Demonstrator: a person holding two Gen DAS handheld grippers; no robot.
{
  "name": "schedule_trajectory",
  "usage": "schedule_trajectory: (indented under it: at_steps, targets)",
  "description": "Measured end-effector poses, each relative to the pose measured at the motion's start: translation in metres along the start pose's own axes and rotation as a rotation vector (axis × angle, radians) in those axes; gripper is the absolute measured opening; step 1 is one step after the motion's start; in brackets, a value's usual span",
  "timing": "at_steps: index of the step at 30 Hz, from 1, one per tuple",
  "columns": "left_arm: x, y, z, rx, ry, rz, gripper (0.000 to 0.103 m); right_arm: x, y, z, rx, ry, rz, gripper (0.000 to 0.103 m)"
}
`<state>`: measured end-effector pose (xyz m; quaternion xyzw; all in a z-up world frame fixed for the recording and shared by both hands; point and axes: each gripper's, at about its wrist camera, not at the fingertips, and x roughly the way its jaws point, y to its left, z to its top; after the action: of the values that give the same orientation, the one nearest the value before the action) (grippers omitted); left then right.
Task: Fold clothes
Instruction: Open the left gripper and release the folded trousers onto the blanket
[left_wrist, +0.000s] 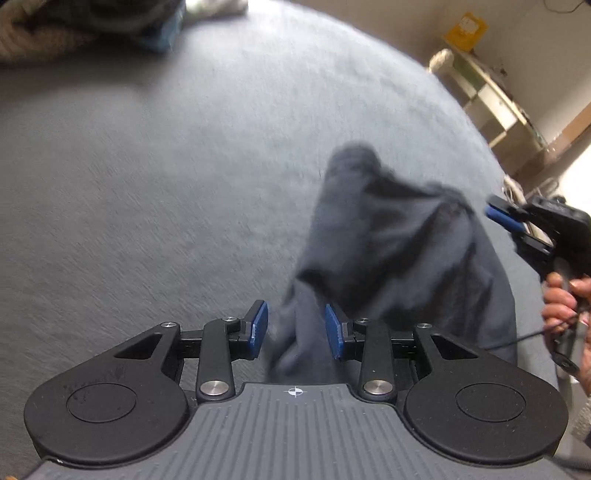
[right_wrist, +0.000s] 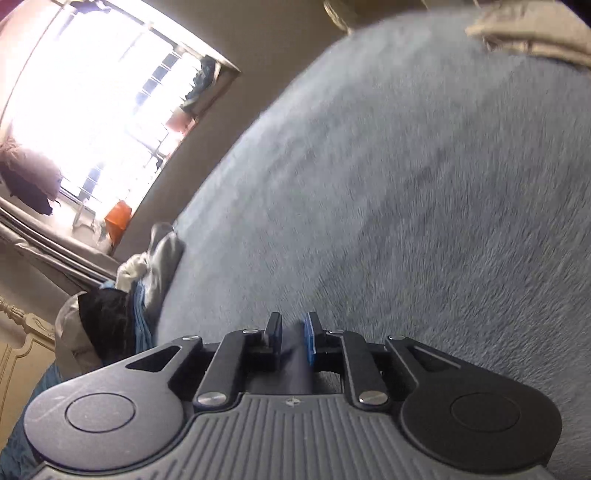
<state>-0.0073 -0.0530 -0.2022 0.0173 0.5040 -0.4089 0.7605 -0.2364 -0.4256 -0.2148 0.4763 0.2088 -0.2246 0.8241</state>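
Garment: a dark grey garment lay bunched at centre right of the left wrist view, spread over a grey-blue bed cover, its image blurred.
Left gripper: the left gripper, at lower centre of the frame, had its blue pads spread apart, a fold of the garment lying between them without being pinched.
Right gripper: the right gripper, at lower centre of its own view, had its fingers drawn close on a thin strip of dark cloth; at the right edge of the left view it appeared beside the garment.
Hand: a person's hand gripped the right gripper's handle at the far right.
Surroundings: a pile of clothes sat at the bed's edge, lower left of the right view, below a bright window; a pale shelf unit stood at upper right of the left view.
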Motion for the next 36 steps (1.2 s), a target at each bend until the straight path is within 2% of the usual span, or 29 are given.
schedule_trajectory:
  at_steps: [2, 4, 7, 10, 11, 14, 16, 18, 20, 22, 25, 29, 30, 32, 36]
  targets:
    - [-0.011, -0.005, 0.007, 0.028, -0.069, 0.004, 0.034, -0.017, 0.009, 0.0, -0.038, -0.025, 0.006, 0.015]
    - [-0.012, -0.016, 0.019, 0.082, -0.111, -0.034, 0.034, -0.025, 0.019, -0.003, -0.088, -0.01, 0.018, 0.015]
    - [0.004, -0.041, 0.037, 0.181, -0.096, -0.105, 0.034, -0.011, 0.037, -0.017, -0.196, 0.115, 0.025, 0.015]
    - [0.036, -0.055, 0.049, 0.227, -0.075, -0.093, 0.034, 0.019, 0.054, -0.03, -0.282, 0.228, 0.013, 0.014]
    - [0.047, -0.053, 0.054, 0.21, -0.062, -0.064, 0.034, 0.03, 0.058, -0.032, -0.294, 0.251, 0.0, 0.014]
    - [0.052, -0.04, 0.067, 0.101, -0.058, -0.005, 0.034, 0.05, 0.061, -0.023, -0.281, 0.216, -0.08, 0.014]
    - [0.037, -0.031, 0.074, 0.03, -0.091, 0.004, 0.035, 0.038, 0.061, -0.012, -0.262, 0.136, -0.163, 0.015]
    - [0.012, -0.024, 0.073, -0.022, -0.124, 0.005, 0.039, 0.012, 0.06, -0.001, -0.226, 0.071, -0.139, 0.014]
    - [-0.012, -0.019, 0.067, -0.04, -0.131, 0.001, 0.042, -0.021, 0.057, 0.002, -0.225, 0.07, -0.131, 0.015]
    - [-0.033, -0.019, 0.052, -0.008, -0.107, -0.005, 0.042, -0.052, 0.053, 0.001, -0.231, 0.097, -0.12, 0.014]
    - [-0.048, -0.024, 0.018, 0.063, -0.022, -0.031, 0.042, -0.082, 0.046, -0.023, -0.291, 0.223, -0.084, 0.015]
    - [-0.045, -0.028, -0.032, 0.121, 0.095, -0.014, 0.042, -0.085, 0.032, -0.075, -0.353, 0.398, -0.088, 0.015]
    - [-0.039, -0.029, -0.041, 0.134, 0.118, 0.007, 0.042, -0.082, 0.029, -0.087, -0.366, 0.424, -0.117, 0.015]
    - [-0.024, -0.029, -0.059, 0.161, 0.161, 0.055, 0.042, -0.07, 0.024, -0.107, -0.402, 0.439, -0.197, 0.014]
    - [-0.032, -0.03, -0.061, 0.159, 0.141, 0.082, 0.042, -0.056, 0.019, -0.119, -0.378, 0.396, -0.271, 0.015]
